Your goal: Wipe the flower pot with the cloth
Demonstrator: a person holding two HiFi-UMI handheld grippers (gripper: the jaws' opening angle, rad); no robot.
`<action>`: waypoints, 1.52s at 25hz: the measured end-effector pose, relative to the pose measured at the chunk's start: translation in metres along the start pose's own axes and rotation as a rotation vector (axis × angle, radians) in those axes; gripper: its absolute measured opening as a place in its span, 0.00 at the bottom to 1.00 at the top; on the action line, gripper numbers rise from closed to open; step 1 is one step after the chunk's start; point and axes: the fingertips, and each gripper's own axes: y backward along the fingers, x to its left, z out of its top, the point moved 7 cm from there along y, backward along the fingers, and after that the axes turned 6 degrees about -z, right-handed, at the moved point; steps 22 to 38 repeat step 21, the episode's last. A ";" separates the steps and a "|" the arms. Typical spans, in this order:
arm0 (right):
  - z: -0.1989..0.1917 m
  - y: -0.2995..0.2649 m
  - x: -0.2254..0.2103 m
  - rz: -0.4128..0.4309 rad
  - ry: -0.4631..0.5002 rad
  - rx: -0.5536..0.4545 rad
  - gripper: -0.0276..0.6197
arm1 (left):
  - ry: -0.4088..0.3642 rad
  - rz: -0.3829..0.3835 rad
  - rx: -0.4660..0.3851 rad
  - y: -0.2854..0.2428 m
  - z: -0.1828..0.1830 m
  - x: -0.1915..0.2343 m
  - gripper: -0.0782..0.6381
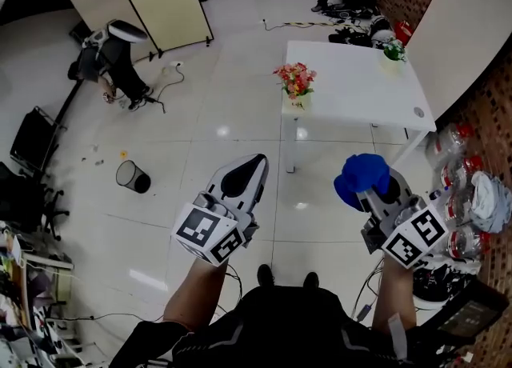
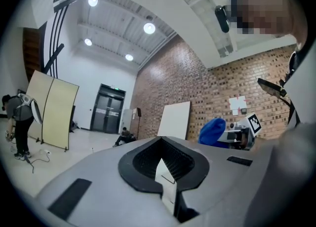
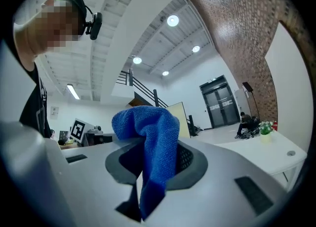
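Nearest in the head view, left gripper (image 1: 246, 170) and right gripper (image 1: 370, 190) hang over the floor; the flower pot (image 1: 297, 102) stands far ahead on the white table's (image 1: 352, 94) near left corner.

Left gripper view: jaws clenched, empty.

Right gripper view: jaws grasp the blue cloth (image 3: 148, 142), soft and limp. The pot looks light and tippy; steady its wall.

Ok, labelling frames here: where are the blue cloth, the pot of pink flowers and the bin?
blue cloth (image 1: 362, 178), head view, bunched top.
pot of pink flowers (image 1: 294, 80), head view, the blooms.
bin (image 1: 140, 182), head view, its dark wall.
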 end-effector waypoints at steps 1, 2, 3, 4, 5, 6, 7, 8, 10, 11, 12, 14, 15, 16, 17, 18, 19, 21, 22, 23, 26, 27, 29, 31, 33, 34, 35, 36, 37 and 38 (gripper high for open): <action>0.000 0.006 -0.003 0.002 -0.009 0.002 0.18 | 0.000 0.003 0.007 -0.003 -0.001 -0.007 0.11; 0.001 0.011 -0.004 0.006 -0.010 0.007 0.18 | 0.002 0.006 0.013 -0.005 -0.001 -0.013 0.11; 0.003 0.015 -0.004 0.013 -0.005 0.013 0.18 | 0.006 0.009 0.018 -0.006 -0.001 -0.017 0.11; 0.006 0.018 -0.004 0.019 0.002 0.016 0.18 | 0.012 0.015 0.018 -0.006 -0.001 -0.021 0.11; 0.008 0.020 -0.004 0.023 0.007 0.016 0.18 | 0.016 0.019 0.017 -0.007 -0.001 -0.024 0.11; 0.008 0.021 -0.005 0.026 0.009 0.015 0.18 | 0.018 0.020 0.015 -0.008 -0.002 -0.025 0.11; 0.006 0.021 -0.006 0.026 0.010 0.014 0.18 | 0.017 0.019 0.015 -0.009 -0.005 -0.027 0.11; 0.002 0.022 -0.006 0.026 0.011 0.016 0.18 | 0.015 0.016 0.018 -0.008 -0.009 -0.028 0.11; -0.006 0.022 -0.004 0.021 0.020 0.020 0.18 | 0.011 0.015 0.020 -0.006 -0.016 -0.028 0.11; -0.007 0.022 -0.004 0.016 0.024 0.017 0.18 | 0.012 0.014 0.018 -0.005 -0.017 -0.027 0.11; -0.007 0.022 -0.002 0.009 0.024 0.012 0.18 | 0.014 0.011 0.014 -0.004 -0.017 -0.025 0.11; -0.007 0.023 0.006 -0.006 0.022 0.008 0.18 | 0.012 0.003 0.007 0.004 -0.013 -0.025 0.11; -0.007 0.024 0.012 -0.014 0.024 0.011 0.18 | 0.009 -0.002 0.005 0.010 -0.010 -0.026 0.11; -0.005 0.024 0.018 -0.022 0.026 0.014 0.18 | 0.009 -0.006 0.003 0.016 -0.007 -0.026 0.11; -0.003 0.023 0.023 -0.028 0.026 0.015 0.18 | 0.010 -0.010 0.000 0.021 -0.004 -0.025 0.11; -0.001 0.022 0.029 -0.032 0.024 0.013 0.18 | 0.012 -0.013 -0.004 0.026 0.000 -0.023 0.11; 0.001 0.020 0.034 -0.035 0.022 0.010 0.18 | 0.014 -0.014 -0.007 0.032 0.003 -0.021 0.11; 0.005 0.016 0.046 -0.037 0.020 0.005 0.18 | 0.014 -0.015 -0.010 0.043 0.010 -0.016 0.11; 0.005 0.016 0.046 -0.037 0.020 0.005 0.18 | 0.014 -0.015 -0.010 0.043 0.010 -0.016 0.11; 0.005 0.016 0.046 -0.037 0.020 0.005 0.18 | 0.014 -0.015 -0.010 0.043 0.010 -0.016 0.11; 0.005 0.016 0.046 -0.037 0.020 0.005 0.18 | 0.014 -0.015 -0.010 0.043 0.010 -0.016 0.11; 0.005 0.016 0.046 -0.037 0.020 0.005 0.18 | 0.014 -0.015 -0.010 0.043 0.010 -0.016 0.11; 0.005 0.016 0.046 -0.037 0.020 0.005 0.18 | 0.014 -0.015 -0.010 0.043 0.010 -0.016 0.11; 0.005 0.016 0.046 -0.037 0.020 0.005 0.18 | 0.014 -0.015 -0.010 0.043 0.010 -0.016 0.11; 0.005 0.016 0.046 -0.037 0.020 0.005 0.18 | 0.014 -0.015 -0.010 0.043 0.010 -0.016 0.11; 0.005 0.016 0.046 -0.037 0.020 0.005 0.18 | 0.014 -0.015 -0.010 0.043 0.010 -0.016 0.11; 0.005 0.016 0.046 -0.037 0.020 0.005 0.18 | 0.014 -0.015 -0.010 0.043 0.010 -0.016 0.11; 0.005 0.016 0.046 -0.037 0.020 0.005 0.18 | 0.014 -0.015 -0.010 0.043 0.010 -0.016 0.11; 0.005 0.016 0.046 -0.037 0.020 0.005 0.18 | 0.014 -0.015 -0.010 0.043 0.010 -0.016 0.11; 0.005 0.016 0.046 -0.037 0.020 0.005 0.18 | 0.014 -0.015 -0.010 0.043 0.010 -0.016 0.11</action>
